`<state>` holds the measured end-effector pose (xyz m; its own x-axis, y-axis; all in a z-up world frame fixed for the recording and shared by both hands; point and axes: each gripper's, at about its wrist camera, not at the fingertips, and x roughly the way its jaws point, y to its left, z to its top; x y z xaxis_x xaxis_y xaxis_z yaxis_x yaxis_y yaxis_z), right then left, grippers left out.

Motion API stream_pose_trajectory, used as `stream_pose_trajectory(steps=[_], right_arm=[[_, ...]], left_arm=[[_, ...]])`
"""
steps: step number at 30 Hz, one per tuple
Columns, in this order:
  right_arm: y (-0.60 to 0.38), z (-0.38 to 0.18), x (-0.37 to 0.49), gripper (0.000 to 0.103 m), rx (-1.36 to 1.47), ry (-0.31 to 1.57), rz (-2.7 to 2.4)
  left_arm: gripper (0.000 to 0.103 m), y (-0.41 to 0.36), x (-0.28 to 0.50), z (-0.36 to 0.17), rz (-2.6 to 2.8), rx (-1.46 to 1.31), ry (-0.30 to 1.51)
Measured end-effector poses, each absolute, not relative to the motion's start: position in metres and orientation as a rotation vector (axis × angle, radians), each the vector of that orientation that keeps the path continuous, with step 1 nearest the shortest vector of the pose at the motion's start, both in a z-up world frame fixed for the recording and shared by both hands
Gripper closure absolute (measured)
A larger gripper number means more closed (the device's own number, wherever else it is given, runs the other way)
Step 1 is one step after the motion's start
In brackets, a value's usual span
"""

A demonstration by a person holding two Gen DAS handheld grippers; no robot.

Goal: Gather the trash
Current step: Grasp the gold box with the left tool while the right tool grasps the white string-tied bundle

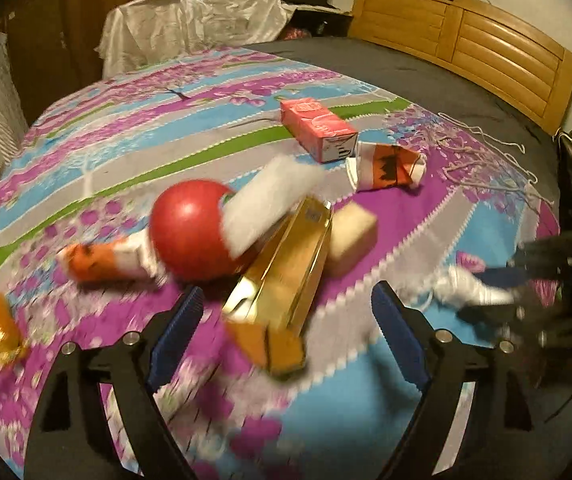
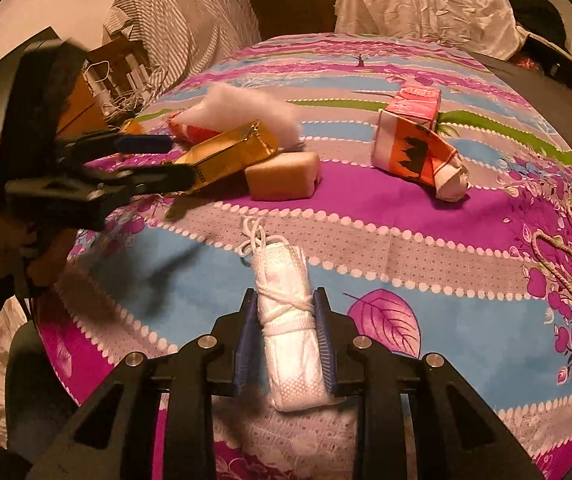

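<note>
The left gripper (image 1: 286, 336) is hovering with its jaws spread wide, nothing between them; a gold box (image 1: 282, 276) is lying just ahead of the gap, a red ball (image 1: 190, 236) ahead-left, a tan block (image 1: 350, 240) ahead-right. The right gripper (image 2: 284, 332) is clamping a rolled white face mask (image 2: 292, 328) between its jaws, its strings poking forward over the patterned bedspread (image 2: 406, 248), a crushed orange cup (image 2: 418, 156) lying ahead-right.
</note>
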<state>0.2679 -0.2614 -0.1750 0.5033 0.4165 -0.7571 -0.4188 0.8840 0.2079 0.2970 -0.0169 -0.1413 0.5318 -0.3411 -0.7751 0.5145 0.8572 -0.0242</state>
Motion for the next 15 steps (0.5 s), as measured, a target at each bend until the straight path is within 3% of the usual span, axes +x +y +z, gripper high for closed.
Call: stream_pose_trajectory(steps=[1, 5, 9, 11, 15], right_arm=[[-0.263, -0.176, 0.268, 0.072, 0.0, 0.915, 0.504], [-0.259, -0.176, 0.275, 0.071, -0.031, 0.916, 0.5], [-0.259, -0.175, 0.272, 0.072, -0.054, 0.919, 0.499], [-0.257, -0.175, 0.272, 0.072, -0.066, 0.92, 0.496], [-0.254, -0.177, 0.267, 0.074, -0.077, 0.907, 0.476]], left_arm=[[0.021, -0.02, 0.3, -0.143, -0.519, 0.223, 0.882], [0.043, -0.031, 0.307, -0.153, -0.539, 0.253, 0.915], [0.053, -0.034, 0.309, -0.16, -0.514, 0.268, 0.919], [0.064, -0.032, 0.31, -0.159, -0.5, 0.258, 0.918], [0.07, -0.028, 0.31, -0.159, -0.485, 0.254, 0.921]])
